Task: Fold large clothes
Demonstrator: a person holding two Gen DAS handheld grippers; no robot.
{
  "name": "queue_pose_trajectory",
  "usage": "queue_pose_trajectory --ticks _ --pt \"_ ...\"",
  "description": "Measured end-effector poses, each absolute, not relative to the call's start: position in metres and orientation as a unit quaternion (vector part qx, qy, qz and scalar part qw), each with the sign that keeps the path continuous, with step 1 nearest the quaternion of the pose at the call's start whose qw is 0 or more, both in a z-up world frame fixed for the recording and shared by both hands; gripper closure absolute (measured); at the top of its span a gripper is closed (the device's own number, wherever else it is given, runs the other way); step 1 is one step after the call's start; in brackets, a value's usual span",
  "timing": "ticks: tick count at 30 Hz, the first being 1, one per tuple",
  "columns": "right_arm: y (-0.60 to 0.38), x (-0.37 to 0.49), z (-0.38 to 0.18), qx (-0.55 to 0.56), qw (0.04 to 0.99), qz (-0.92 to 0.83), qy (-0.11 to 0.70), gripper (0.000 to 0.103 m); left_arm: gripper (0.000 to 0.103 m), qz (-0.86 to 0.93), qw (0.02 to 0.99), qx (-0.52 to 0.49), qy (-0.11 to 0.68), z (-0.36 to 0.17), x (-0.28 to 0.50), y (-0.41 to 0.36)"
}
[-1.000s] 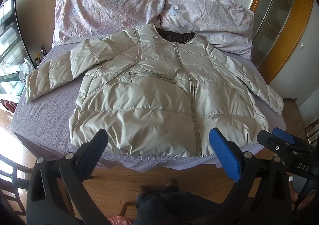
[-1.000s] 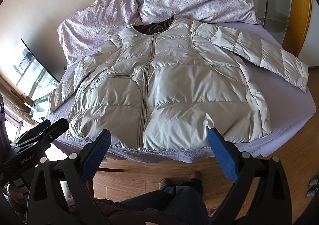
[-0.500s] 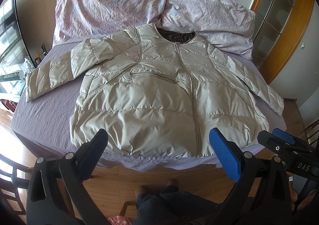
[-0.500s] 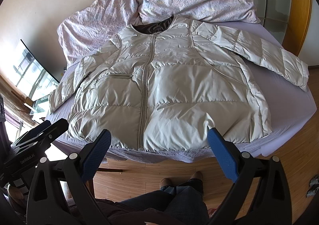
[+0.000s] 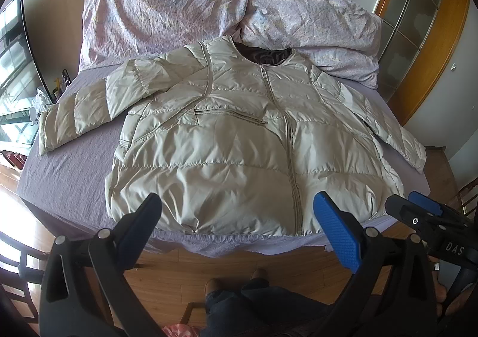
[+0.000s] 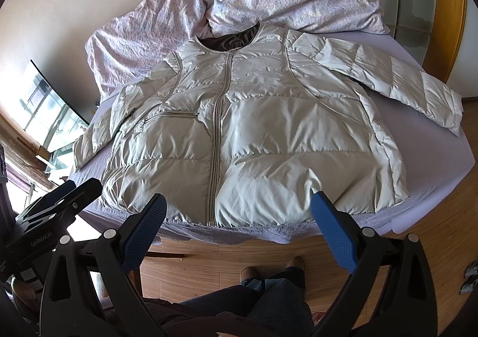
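Note:
A pale beige puffer jacket [image 5: 239, 139] lies flat, front up and zipped, on a bed with both sleeves spread out; it also shows in the right wrist view [image 6: 257, 128]. Its hem is at the bed's near edge. My left gripper [image 5: 236, 217] is open and empty, held above the floor just short of the hem. My right gripper [image 6: 237, 214] is open and empty, also just short of the hem. Each gripper shows at the edge of the other's view: the right [image 5: 424, 217], the left [image 6: 59, 199].
The bed has a lilac sheet [image 5: 62, 175] and a crumpled pink quilt [image 5: 185, 8] at the head. A wooden floor [image 6: 418, 250] lies below, with the person's feet [image 5: 236, 283] there. A wooden-framed glass door [image 5: 418, 8] stands at the right.

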State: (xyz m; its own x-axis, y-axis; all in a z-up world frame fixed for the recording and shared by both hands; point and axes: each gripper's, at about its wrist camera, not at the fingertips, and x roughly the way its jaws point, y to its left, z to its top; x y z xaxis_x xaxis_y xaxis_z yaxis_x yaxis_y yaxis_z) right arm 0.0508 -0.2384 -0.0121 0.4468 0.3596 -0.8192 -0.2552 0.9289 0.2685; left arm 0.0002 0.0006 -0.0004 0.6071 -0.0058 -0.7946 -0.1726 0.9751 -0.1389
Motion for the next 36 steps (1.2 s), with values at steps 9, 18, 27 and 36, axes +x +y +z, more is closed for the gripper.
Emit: queue_pose_trajectory --ticks 9,18,27,36 --pt "-0.2388 0.0506 -0.0120 0.054 0.849 0.181 0.494 0.003 0.002 0.047 0.891 -0.101 0.441 -0.0005 0.0003 0.0008" --pt "-0.2389 0.0510 -0.0124 0.054 0.848 0.181 0.495 0.003 0.002 0.047 0.891 -0.100 0.441 -0.0005 0.0003 0.0005" --pt "-0.2394 0.0536 -0.0138 0.055 0.848 0.181 0.495 0.003 0.002 0.047 0.891 -0.100 0.441 -0.0004 0.0003 0.0004" --pt "-0.2410 0.0587 -0.0158 0.055 0.847 0.182 0.496 0.003 0.002 0.048 0.890 -0.100 0.442 -0.0006 0.0001 0.0008"
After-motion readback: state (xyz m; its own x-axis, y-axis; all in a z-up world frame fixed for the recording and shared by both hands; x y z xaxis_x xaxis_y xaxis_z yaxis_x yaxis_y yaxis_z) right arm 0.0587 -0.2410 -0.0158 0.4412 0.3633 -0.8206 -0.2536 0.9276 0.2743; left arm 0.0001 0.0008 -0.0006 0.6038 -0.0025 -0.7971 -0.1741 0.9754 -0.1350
